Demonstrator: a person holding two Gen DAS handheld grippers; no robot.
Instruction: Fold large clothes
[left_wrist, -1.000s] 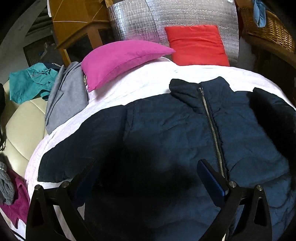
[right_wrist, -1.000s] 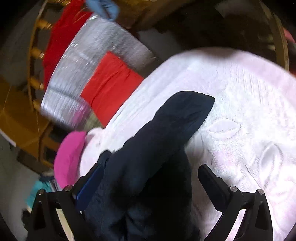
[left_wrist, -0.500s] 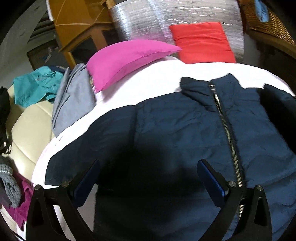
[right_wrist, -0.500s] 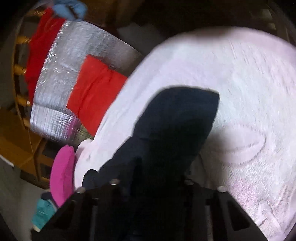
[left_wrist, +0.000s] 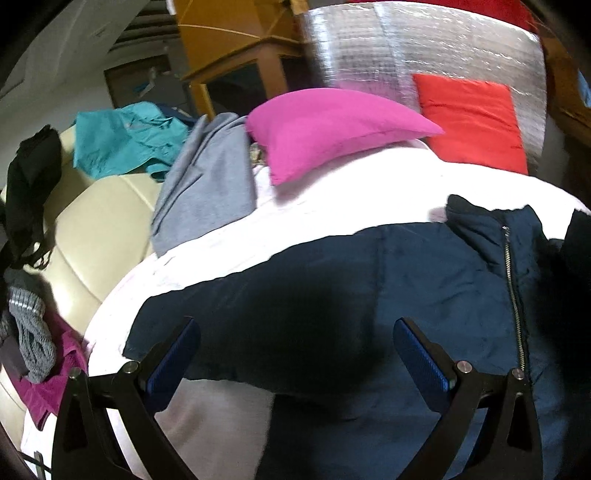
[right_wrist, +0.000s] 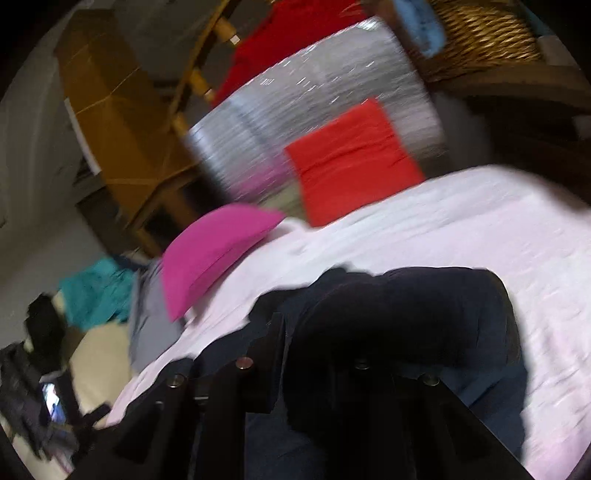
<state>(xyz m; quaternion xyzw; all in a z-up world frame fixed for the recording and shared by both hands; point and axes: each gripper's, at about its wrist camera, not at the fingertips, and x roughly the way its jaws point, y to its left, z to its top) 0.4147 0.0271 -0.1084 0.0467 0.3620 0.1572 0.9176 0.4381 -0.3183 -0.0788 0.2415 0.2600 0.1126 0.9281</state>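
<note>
Navy jacket (left_wrist: 424, 295) lay zip-up and spread flat on the bed (left_wrist: 332, 206), collar toward the pillows; this layout exposed both sleeves for folding inward.

Left gripper (left_wrist: 295, 354) hovered over the jacket's left sleeve (left_wrist: 229, 314) with jaws apart and nothing between them. The sleeve stretched out sideways across the white cover, cuff near the bed's edge. Judgement: the gripper was posed there to take this sleeve next.

Right gripper (right_wrist: 306, 369): jaws had just been closing and were clamped on the dark fabric of the right sleeve (right_wrist: 424, 314). The right wrist view was motion-blurred, so the exact pinch point could not be read, but the cloth bunched up out of the jaws and humped above the bed, folded over toward the jacket body. Judgement: the sleeve was held lifted so it could be carried across the chest.

Pink pillow (left_wrist: 332, 129) and red pillow (left_wrist: 472, 122) sat at the head of the bed, apart from the jacket. Grey garment (left_wrist: 207, 184) and teal garment (left_wrist: 125, 140) lay off to the side by the cream sofa (left_wrist: 96, 229), apparently other clothes kept out of the folding area.

Fold judged at an early stage: one sleeve in hand, the other not yet gripped.
</note>
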